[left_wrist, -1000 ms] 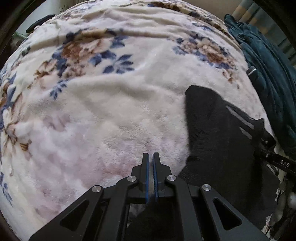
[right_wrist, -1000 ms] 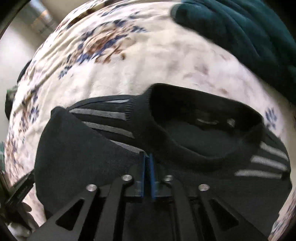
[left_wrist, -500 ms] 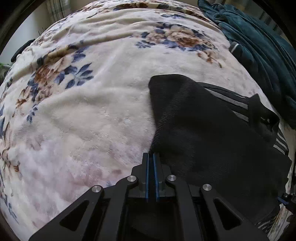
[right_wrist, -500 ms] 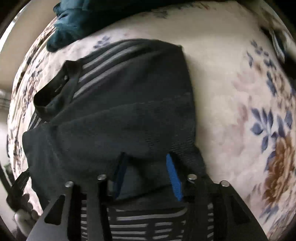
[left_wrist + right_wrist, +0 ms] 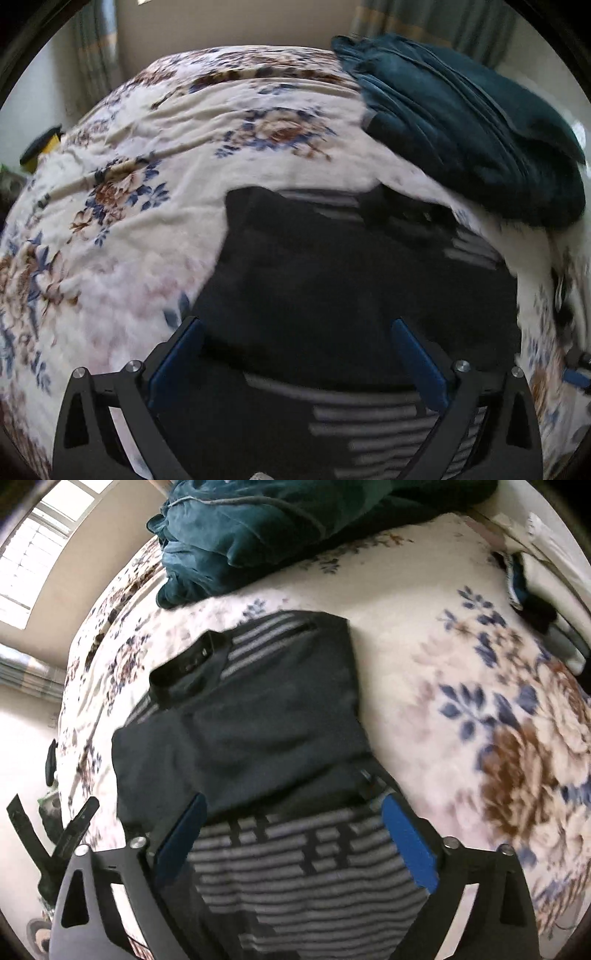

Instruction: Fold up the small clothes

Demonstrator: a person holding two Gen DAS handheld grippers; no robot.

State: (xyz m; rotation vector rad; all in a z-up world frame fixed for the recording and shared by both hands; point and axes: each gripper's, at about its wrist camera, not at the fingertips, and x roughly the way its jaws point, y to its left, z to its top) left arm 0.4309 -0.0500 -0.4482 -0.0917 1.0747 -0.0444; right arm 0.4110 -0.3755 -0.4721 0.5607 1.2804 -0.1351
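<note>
- A cream plush blanket with blue and brown flowers (image 5: 155, 236) covers the whole bed; the left wrist view shows its far end against a beige wall and curtains, while the right wrist view shows a bright window at its upper left and a dark bundle of clothes (image 5: 532, 602) at the bed's edge
- A heaped dark teal velvety blanket (image 5: 472, 122) lies at the far side of the bed, just beyond the garment's collar in both views
- A black knit sweater with grey stripes (image 5: 258, 716) lies flat on the floral blanket, its upper part folded so a plain dark panel covers the middle, with the collar away from the cameras and the striped hem nearest them
- The left gripper (image 5: 295, 354) is released, its blue-padded jaws opening wide above the sweater; cloth shows between them but the pads do not press on it
- The right gripper (image 5: 291, 834) is likewise let go, jaws opening, over the line where the folded panel meets the striped hem
- In the right wrist view, black bars at the lower left edge may be the other gripper, cut off by the frame
- Motion blur smears the left wrist view, so the collar and stripes there are hard to read
</note>
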